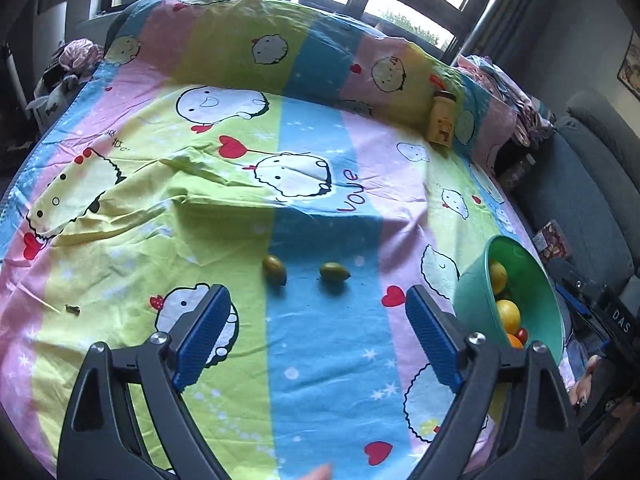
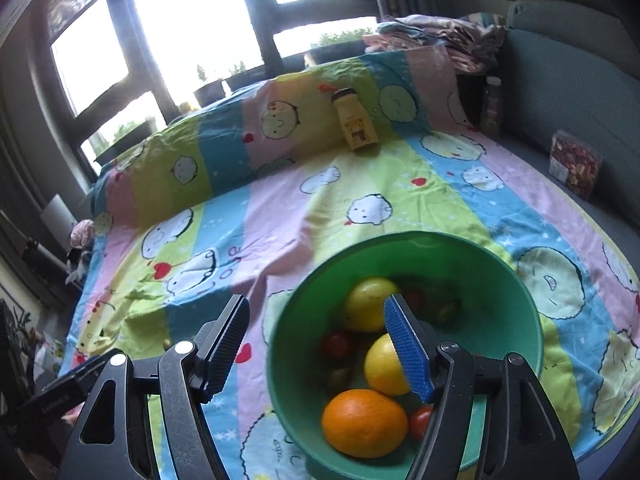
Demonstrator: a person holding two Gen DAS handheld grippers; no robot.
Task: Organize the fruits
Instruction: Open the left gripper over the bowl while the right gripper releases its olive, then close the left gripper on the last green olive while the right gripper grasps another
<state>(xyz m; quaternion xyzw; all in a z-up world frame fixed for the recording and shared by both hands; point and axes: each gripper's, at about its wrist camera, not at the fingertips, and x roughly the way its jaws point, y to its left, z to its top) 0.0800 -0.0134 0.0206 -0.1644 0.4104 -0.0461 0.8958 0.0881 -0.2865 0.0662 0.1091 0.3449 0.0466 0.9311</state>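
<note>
While wide apart and empty, left gripper (image 1: 318,320) short of two green fruits (image 1: 274,269); right gripper (image 2: 316,346) likewise over bowl (image 2: 520,320).

Two small green fruits (image 1: 274,269) (image 1: 334,271) lie apart on the bedsheet. The green bowl (image 2: 500,280) holds two lemons (image 2: 370,304) (image 2: 386,366), an orange (image 2: 364,422) and small tomatoes (image 2: 337,344).

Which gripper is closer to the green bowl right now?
Right. The right gripper hangs open directly over the green bowl, one finger above the fruit inside. The left gripper is open over the sheet, with the bowl off to its right.
</note>
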